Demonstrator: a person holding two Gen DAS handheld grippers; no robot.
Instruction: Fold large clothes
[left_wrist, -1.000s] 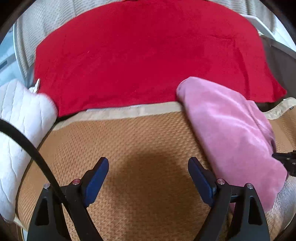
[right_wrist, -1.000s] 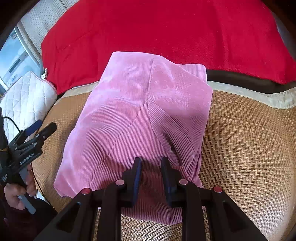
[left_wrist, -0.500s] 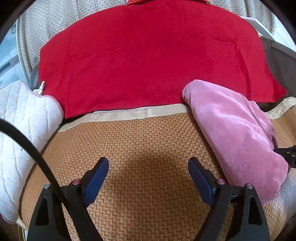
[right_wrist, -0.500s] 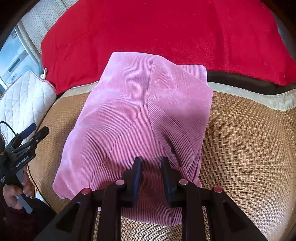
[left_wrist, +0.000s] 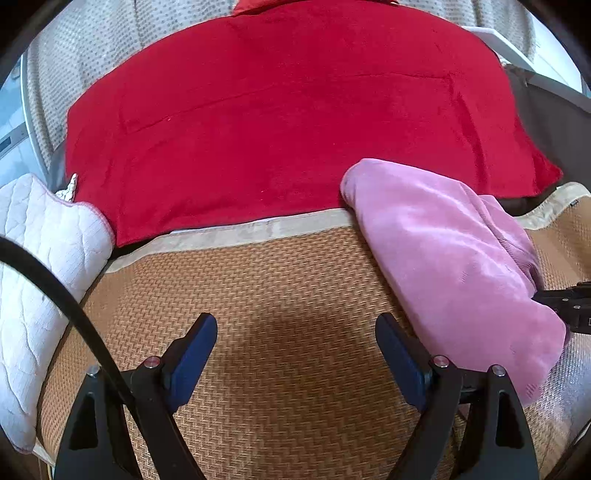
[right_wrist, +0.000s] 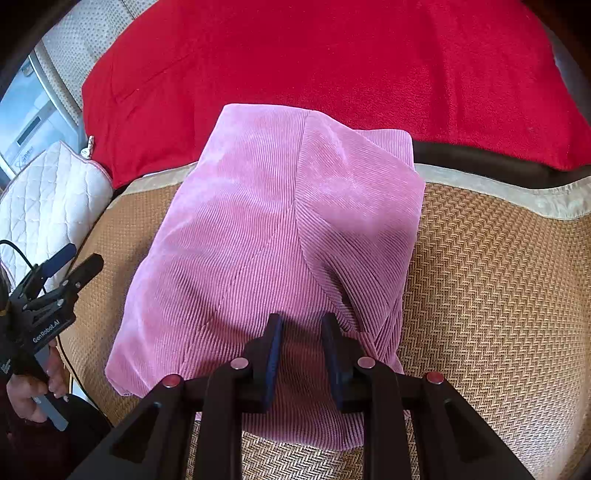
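person's hand (right_wrist: 35, 391), right wrist view only

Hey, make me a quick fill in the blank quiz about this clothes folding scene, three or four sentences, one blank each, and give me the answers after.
1. The folded corduroy garment is ____ in colour.
2. It lies on a woven mat in front of a ____ blanket.
3. The left gripper hangs over bare mat with its jaws wide ____.
4. The quilted cushion beside the mat is ____.

Answers: pink; red; open; white
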